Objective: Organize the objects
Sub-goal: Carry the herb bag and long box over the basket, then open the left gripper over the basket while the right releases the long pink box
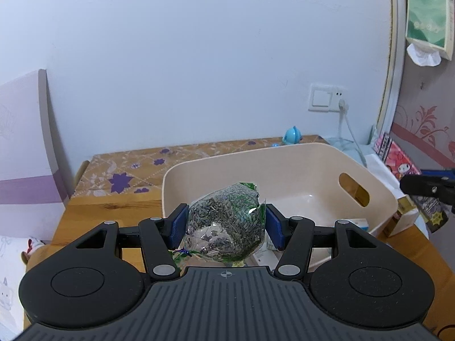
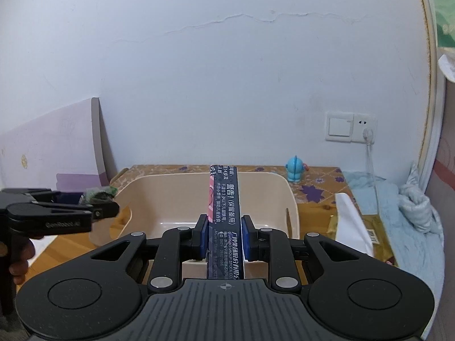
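Observation:
My left gripper [image 1: 226, 223] is shut on a clear bag of sunflower seeds [image 1: 227, 221] and holds it above the near rim of a cream plastic bin [image 1: 284, 156]. My right gripper [image 2: 223, 237] is shut on a thin dark box with white print [image 2: 226, 216], held edge-on over the same bin [image 2: 264, 177]. The left gripper with the seed bag shows in the right wrist view [image 2: 96, 199] at the bin's left rim. The right gripper shows in the left wrist view [image 1: 426, 189] at the far right. A small white-and-blue box [image 1: 359, 223] lies inside the bin.
The bin stands on a wooden table with a floral cloth [image 1: 136, 170]. A blue toy figure [image 2: 295, 169] stands at the back. A light blue towel [image 2: 398, 204], a white paper [image 2: 352, 221], a pink book [image 1: 395, 156] and a gold box [image 1: 403, 213] lie to the right.

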Demonstrator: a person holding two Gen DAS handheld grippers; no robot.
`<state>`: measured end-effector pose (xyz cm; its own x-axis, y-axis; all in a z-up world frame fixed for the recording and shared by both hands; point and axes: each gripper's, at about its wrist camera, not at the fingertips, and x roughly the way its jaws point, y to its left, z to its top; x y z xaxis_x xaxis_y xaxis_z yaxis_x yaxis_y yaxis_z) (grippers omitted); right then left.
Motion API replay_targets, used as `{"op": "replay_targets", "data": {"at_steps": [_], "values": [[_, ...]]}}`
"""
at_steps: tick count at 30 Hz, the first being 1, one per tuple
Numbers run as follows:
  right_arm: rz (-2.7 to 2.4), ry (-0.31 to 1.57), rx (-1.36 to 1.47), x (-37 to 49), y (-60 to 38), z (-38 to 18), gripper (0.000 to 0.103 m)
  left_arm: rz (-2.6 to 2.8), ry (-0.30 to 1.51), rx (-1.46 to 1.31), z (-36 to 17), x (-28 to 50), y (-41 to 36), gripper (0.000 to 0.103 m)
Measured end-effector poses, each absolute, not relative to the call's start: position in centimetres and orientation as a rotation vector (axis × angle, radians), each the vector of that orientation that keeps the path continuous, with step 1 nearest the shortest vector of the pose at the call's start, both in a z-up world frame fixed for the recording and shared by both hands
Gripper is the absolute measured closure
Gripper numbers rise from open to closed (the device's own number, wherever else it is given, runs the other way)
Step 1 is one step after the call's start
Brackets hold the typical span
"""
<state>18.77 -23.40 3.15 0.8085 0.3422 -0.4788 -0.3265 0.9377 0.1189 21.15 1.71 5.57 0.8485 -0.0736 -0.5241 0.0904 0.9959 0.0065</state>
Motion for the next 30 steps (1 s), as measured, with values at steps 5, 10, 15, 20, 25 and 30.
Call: {"op": "replay_targets", "data": {"at_steps": [5, 10, 15, 20, 25, 30], "values": [[0.350, 0.514, -0.003, 20.2, -22.7, 3.3, 0.080, -0.090, 0.598, 0.033, 4.3, 23.4, 1.1, 0.045], [0.346, 0.521, -0.006, 21.7, -22.2, 3.0, 0.080, -0.096, 0.653, 0.056, 2.9, 25.2, 0.4, 0.045], [0.338, 0.548, -0.033, 23.2, -21.2, 2.1, 0.080, -0.111, 0.703, 0.094, 1.6, 26.4, -0.5, 0.045], [0.317, 0.592, -0.063, 25.1, -20.5, 0.7, 0.080, -0.118, 0.743, 0.114, 0.5, 27.4, -1.0, 0.045], [0.307, 0.643, -0.105, 26.7, -19.8, -0.9, 0.080, -0.100, 0.765, 0.102, -0.3, 28.1, -1.0, 0.045], [0.306, 0.681, -0.133, 27.4, -19.0, -2.3, 0.080, -0.105, 0.768, 0.129, -0.3, 28.1, -1.7, 0.044]]}}
